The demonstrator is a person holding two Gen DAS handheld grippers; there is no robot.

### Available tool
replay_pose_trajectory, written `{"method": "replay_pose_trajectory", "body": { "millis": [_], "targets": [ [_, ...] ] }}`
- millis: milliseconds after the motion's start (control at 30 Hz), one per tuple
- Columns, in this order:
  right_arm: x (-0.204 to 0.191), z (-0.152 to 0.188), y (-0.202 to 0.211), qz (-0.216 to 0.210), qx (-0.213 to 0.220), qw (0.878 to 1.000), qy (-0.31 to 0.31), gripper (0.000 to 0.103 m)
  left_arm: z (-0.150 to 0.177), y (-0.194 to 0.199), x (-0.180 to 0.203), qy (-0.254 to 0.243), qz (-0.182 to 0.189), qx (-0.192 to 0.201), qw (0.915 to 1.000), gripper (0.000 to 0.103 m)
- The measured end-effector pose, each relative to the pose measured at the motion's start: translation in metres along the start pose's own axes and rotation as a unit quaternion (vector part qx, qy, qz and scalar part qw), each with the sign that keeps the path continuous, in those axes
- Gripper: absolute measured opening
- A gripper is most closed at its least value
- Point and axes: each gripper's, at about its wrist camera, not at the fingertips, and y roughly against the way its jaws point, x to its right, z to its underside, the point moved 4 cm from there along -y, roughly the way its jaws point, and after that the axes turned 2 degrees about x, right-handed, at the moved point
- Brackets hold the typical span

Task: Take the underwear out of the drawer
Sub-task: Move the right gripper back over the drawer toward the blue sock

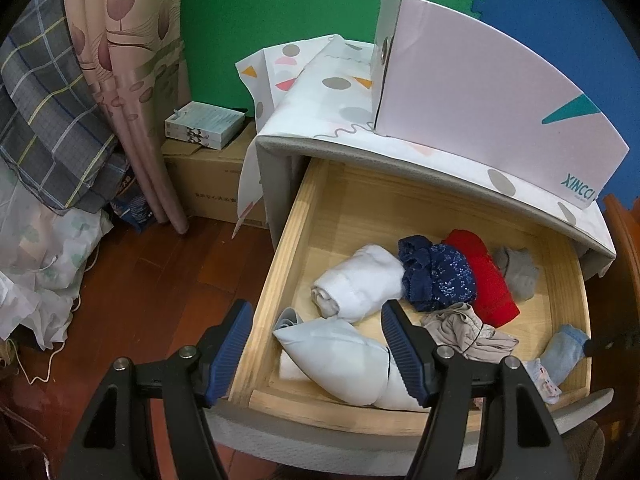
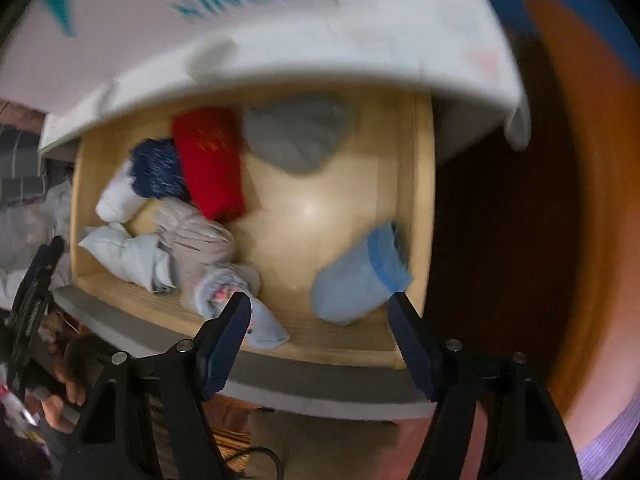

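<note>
The wooden drawer stands pulled out of a grey cabinet. In it lie a white roll, navy patterned underwear, a red fold, a grey piece, a crumpled beige piece, a light blue roll and a pale blue fold. My left gripper hovers open over the drawer's front left corner, holding nothing. In the blurred right wrist view, my right gripper is open above the drawer's front edge, and the light blue roll lies just beyond its fingertips.
A white box rests on a patterned cloth on top of the cabinet. A cardboard box and a curtain stand to the left on the wooden floor. Brown wooden furniture flanks the drawer's right side.
</note>
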Motion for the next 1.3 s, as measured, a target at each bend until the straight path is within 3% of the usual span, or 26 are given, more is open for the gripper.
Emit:
{"method": "replay_pose_trajectory", "body": {
  "millis": [167, 467, 600, 767, 900, 1300],
  "targets": [
    [0.004, 0.004, -0.031, 0.003, -0.029, 0.999, -0.023, 0.061, 0.0, 0.001, -0.001, -0.001, 0.001, 0.0, 1.0, 0.069],
    [-0.001, 0.002, -0.064, 0.044, -0.062, 0.997, -0.028, 0.062, -0.001, 0.001, 0.0, 0.001, 0.004, -0.001, 1.0, 0.069],
    [-0.007, -0.012, -0.072, 0.051, -0.048, 0.997, -0.012, 0.063, -0.001, 0.0, -0.001, 0.001, 0.005, -0.002, 1.0, 0.069],
    [-0.023, -0.033, -0.076, 0.029, -0.021, 0.999, 0.028, 0.062, -0.002, -0.002, 0.0, 0.0, 0.007, -0.003, 1.0, 0.069],
    [-0.029, -0.041, -0.076, 0.057, -0.013, 0.997, 0.047, 0.062, -0.002, -0.002, 0.0, 0.0, 0.008, -0.005, 1.0, 0.069],
    [-0.038, -0.05, -0.108, 0.067, -0.043, 0.995, 0.061, 0.061, 0.0, -0.012, 0.003, 0.001, 0.021, -0.033, 0.9992, 0.069]
  ]
}}
